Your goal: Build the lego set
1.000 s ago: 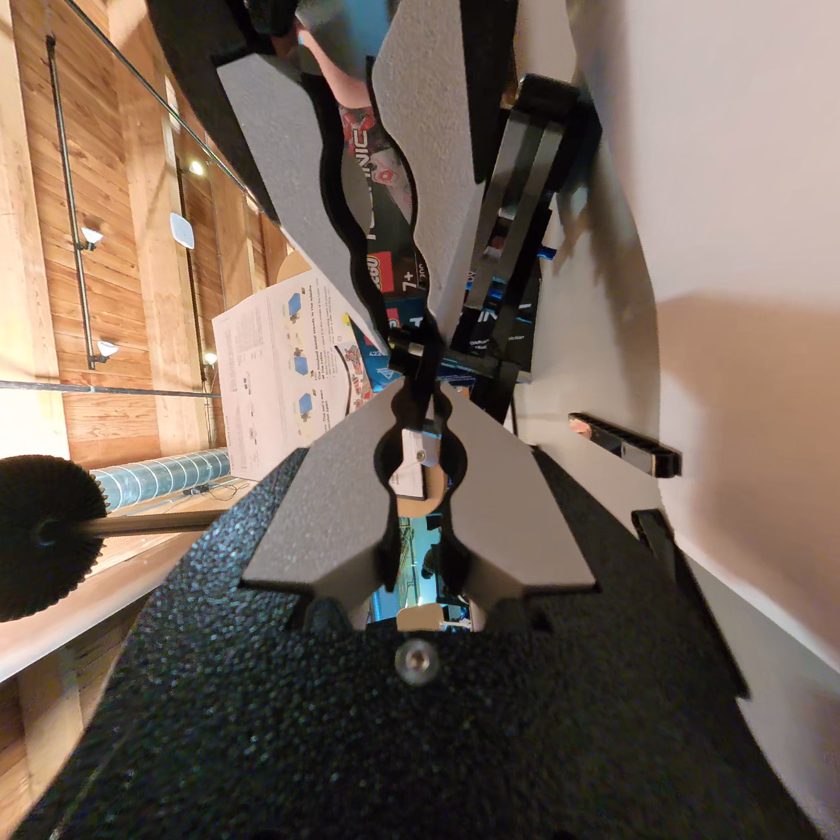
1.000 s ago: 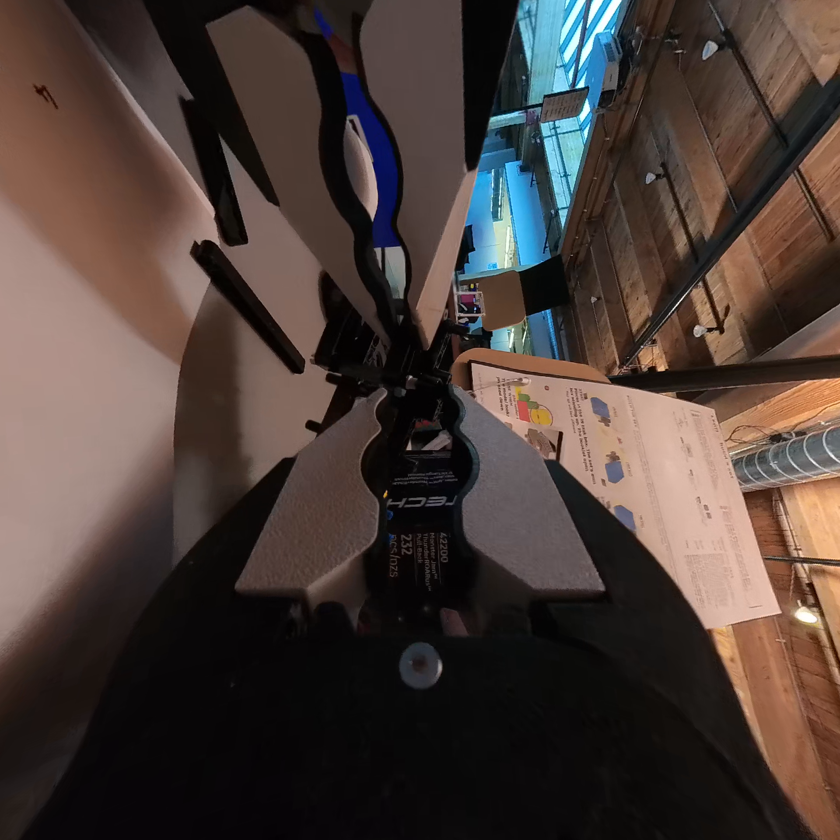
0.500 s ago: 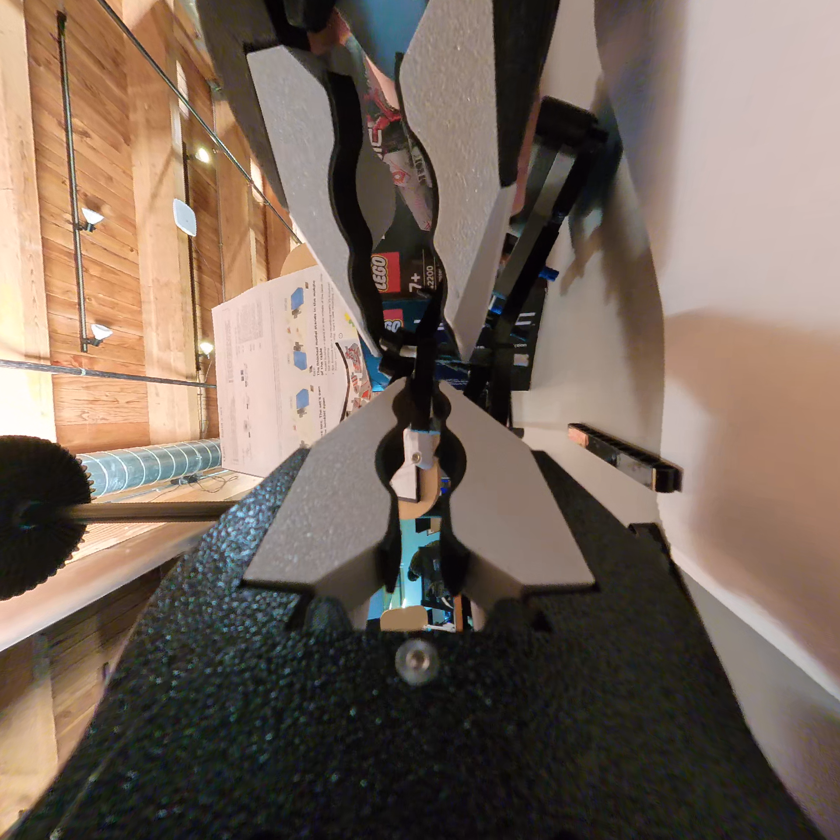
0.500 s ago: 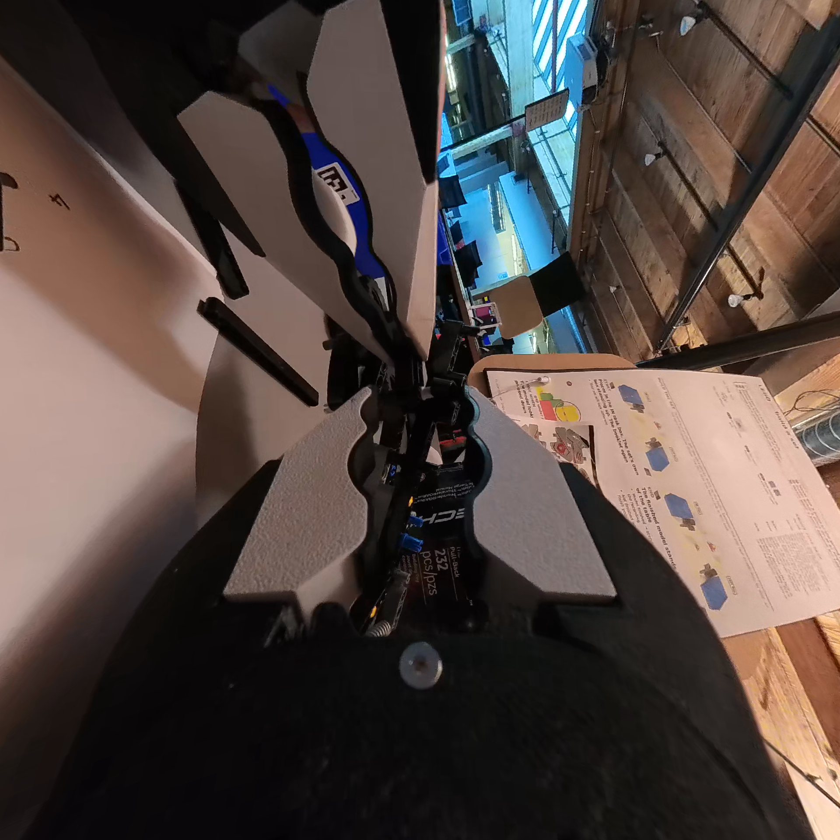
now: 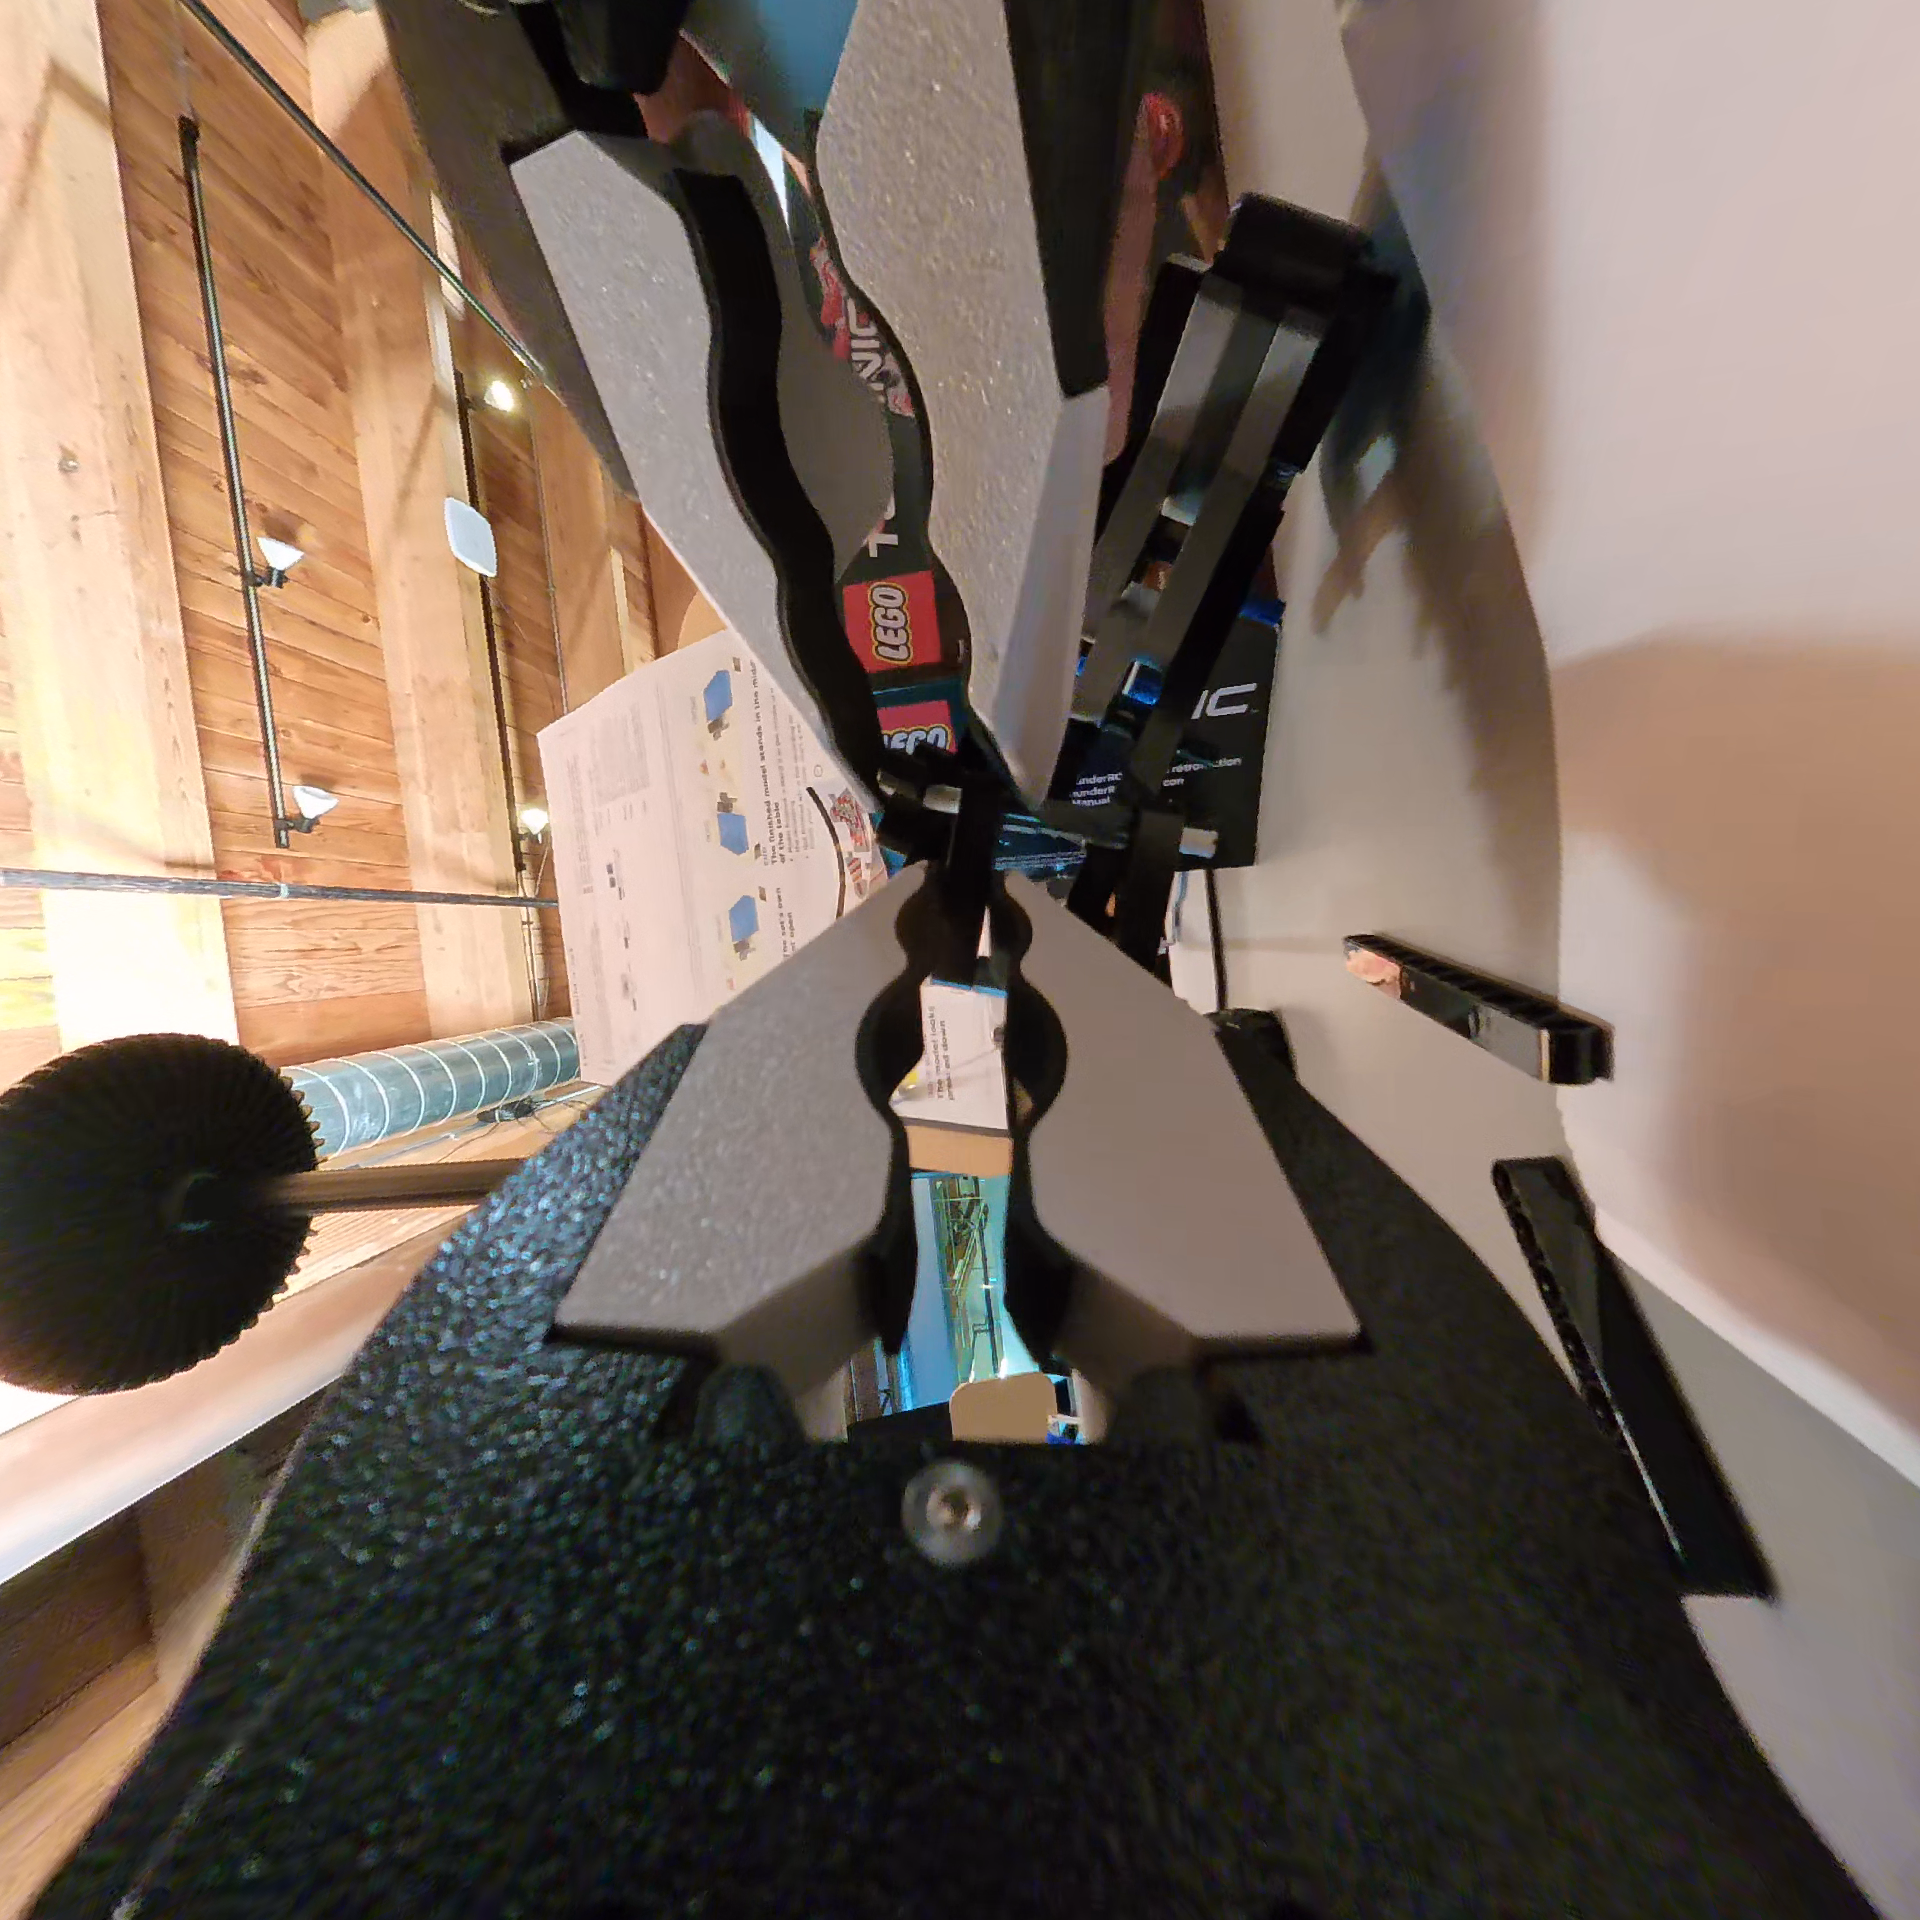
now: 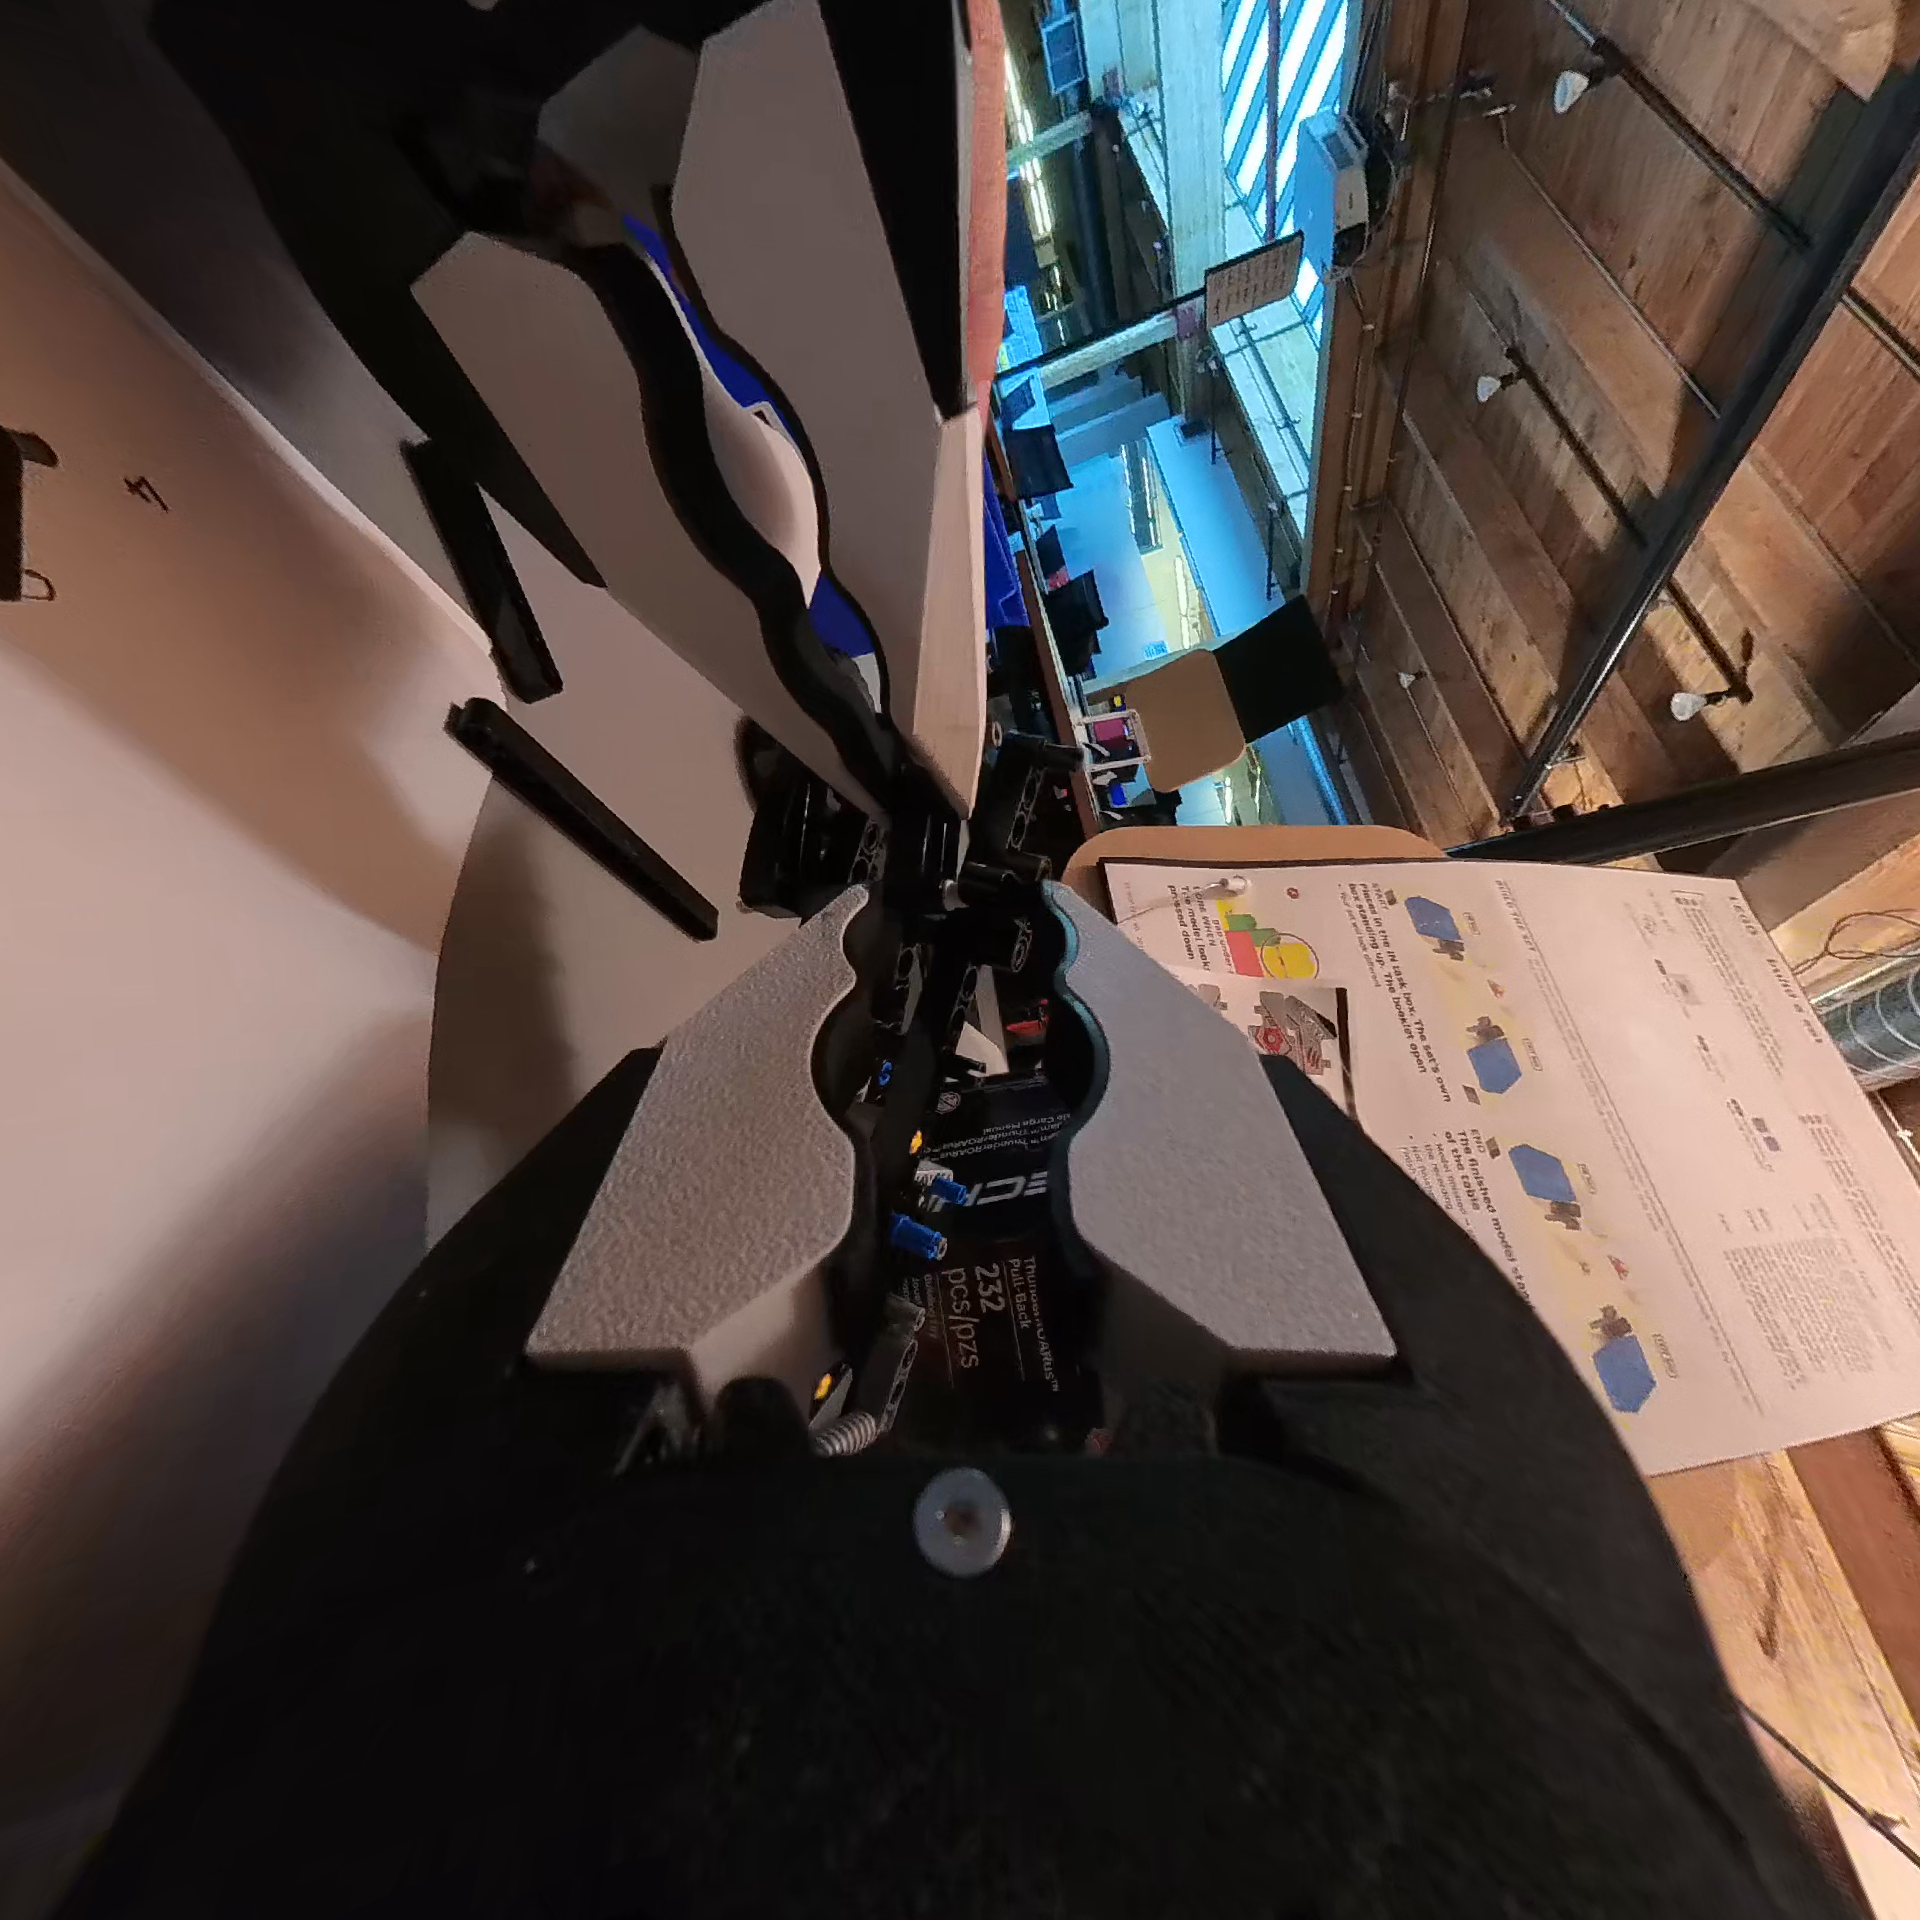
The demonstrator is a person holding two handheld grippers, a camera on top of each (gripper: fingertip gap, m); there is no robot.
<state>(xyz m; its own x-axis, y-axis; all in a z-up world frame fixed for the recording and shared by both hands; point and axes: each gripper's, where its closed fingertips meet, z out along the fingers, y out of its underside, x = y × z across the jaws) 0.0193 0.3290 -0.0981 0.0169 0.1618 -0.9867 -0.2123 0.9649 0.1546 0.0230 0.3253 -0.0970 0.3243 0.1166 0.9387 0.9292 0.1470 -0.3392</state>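
**White table and loose parts**

White table (image 5: 1714, 416) fills the right side of the left wrist frame. Two black beams lie flat on it: one (image 5: 1481, 1008) at mid right, a second (image 5: 1621, 1382) lower right. Black set box (image 5: 1195, 727) stands at upper centre.

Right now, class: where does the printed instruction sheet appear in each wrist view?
Left wrist view: the instruction sheet stands left of centre, behind the gripper tips.
Right wrist view: it fills the right side, beside the right finger.
Shared landmark: the long black beam lying on the white table.
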